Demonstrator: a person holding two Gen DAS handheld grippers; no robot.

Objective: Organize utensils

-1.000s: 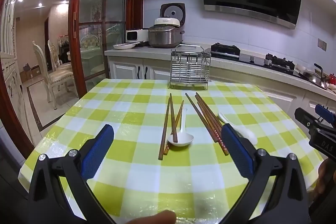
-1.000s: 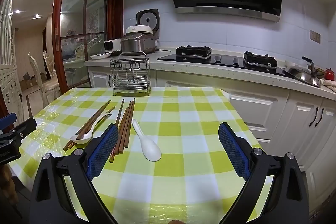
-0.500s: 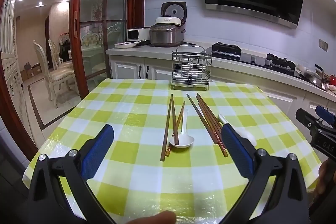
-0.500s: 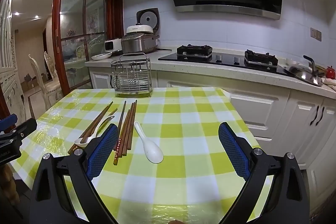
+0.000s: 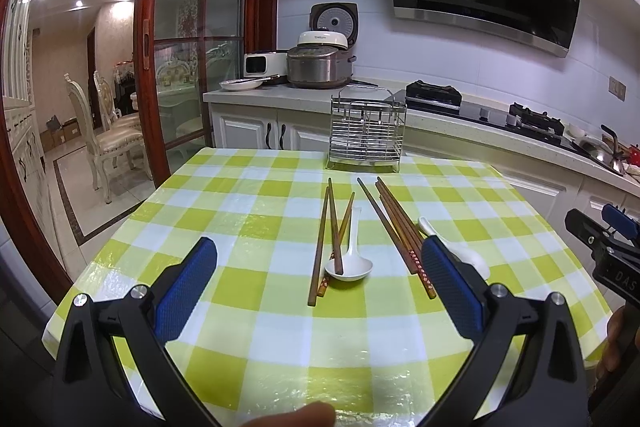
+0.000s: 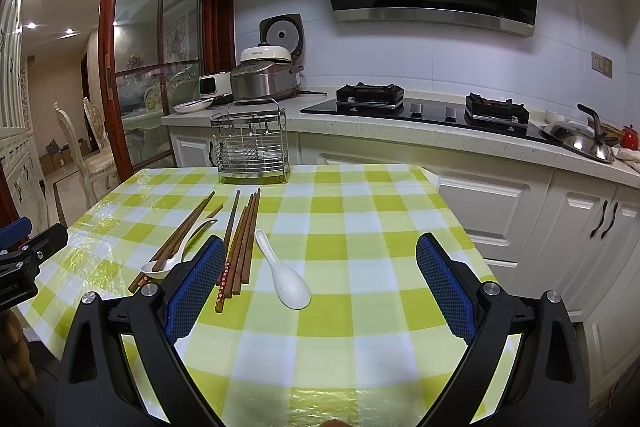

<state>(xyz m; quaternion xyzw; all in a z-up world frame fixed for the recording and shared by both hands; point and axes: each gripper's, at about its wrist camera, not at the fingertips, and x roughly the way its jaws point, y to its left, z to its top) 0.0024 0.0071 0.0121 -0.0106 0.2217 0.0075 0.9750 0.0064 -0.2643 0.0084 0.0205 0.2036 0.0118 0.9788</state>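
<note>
Left wrist view
My left gripper (image 5: pixel 318 263): jaws spread wide, nothing between them, held above the near part of the table.
Table (image 5: pixel 248 195): green-and-white checked cloth.
Left chopsticks (image 5: pixel 325 239): three brown sticks, loosely crossed; one tip rests in the bowl of a white spoon (image 5: pixel 349 267).
Right chopsticks (image 5: pixel 396 231): a tighter bundle, slanting toward my right pad, decorated ends nearest me.
Second spoon (image 5: pixel 460 247): white, just beyond that bundle, partly hidden by my right pad.
Utensil rack (image 5: pixel 366 131): wire, upright at the far table edge; I see nothing in it.
My right gripper (image 5: pixel 600 239): only its edge shows at the right.

Right wrist view
My right gripper (image 6: pixel 318 267): jaws wide apart, holding nothing.
Second spoon (image 6: pixel 286 277): lies alone between my pads, bowl toward me.
Right chopsticks (image 6: pixel 240 243): just beside my left pad.
Left chopsticks (image 6: pixel 180 235): further left, across the white spoon (image 6: pixel 176 255).
Utensil rack (image 6: pixel 252 143): at the far edge, well apart from the utensils.
Left gripper (image 6: pixel 28 247): at the frame's left edge.
</note>
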